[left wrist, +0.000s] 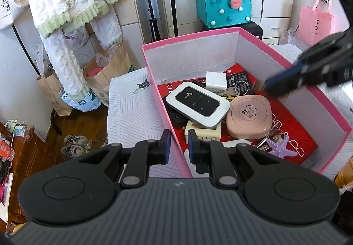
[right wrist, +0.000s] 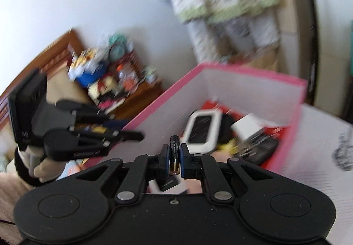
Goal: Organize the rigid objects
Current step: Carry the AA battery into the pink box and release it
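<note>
In the left wrist view, the left claw has its jaws pinched on the near wall of the pink box, one pad outside and one inside, so it seems to be steadying the box. Inside lie a white pocket router, a pink round case, a white charger block, a purple starfish charm and keys, piled loosely on a red sheet. The right claw shows as a dark blur over the far right wall of the box. If the left grip tugs or slips, the thin cardboard wall could bend or the box could slide on the patterned cloth beneath it and shake the pile. In the right wrist view, the right claw is nearly closed on a small black battery, which stands upright between the pads above the near edge of the box. The picture is smeared, so that hand looks to be swinging fast. A smooth round battery held by so narrow a pinch could twist or shoot out during a quick swing and roll off onto the floor. The left claw sits close by at the box wall, so a careless sweep might also knock the two together.
</note>
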The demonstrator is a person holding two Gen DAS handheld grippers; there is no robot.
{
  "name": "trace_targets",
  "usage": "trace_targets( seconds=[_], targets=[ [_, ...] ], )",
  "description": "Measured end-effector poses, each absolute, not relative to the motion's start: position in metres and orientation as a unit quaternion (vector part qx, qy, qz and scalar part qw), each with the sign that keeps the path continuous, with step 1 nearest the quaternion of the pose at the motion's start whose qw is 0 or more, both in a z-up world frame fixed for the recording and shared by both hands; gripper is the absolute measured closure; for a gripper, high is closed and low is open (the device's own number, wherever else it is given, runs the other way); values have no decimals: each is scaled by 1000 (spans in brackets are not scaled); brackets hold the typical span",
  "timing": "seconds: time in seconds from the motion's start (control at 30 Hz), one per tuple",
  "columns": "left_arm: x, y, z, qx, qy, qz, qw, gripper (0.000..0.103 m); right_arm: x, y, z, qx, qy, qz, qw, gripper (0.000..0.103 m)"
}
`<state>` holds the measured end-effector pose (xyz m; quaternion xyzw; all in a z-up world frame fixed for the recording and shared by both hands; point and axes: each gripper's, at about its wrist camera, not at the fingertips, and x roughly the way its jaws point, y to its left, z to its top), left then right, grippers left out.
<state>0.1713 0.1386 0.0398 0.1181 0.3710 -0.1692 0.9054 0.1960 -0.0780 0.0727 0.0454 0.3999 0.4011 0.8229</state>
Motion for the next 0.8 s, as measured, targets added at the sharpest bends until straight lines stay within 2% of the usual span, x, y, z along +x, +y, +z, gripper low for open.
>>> trace_targets(
  seconds=[0.17,0.37,0.8],
  targets=[
    [170,137,41,118,372,-166,906,89,200,-39,59,8,432,425,796,91],
    [171,137,41,117,375,-165,905,89,200,-26,54,-24,424,421,802,90],
    [171,137,42,109,381,-155,905,89,180,-77,69,46,385,389,836,86]
  ],
)
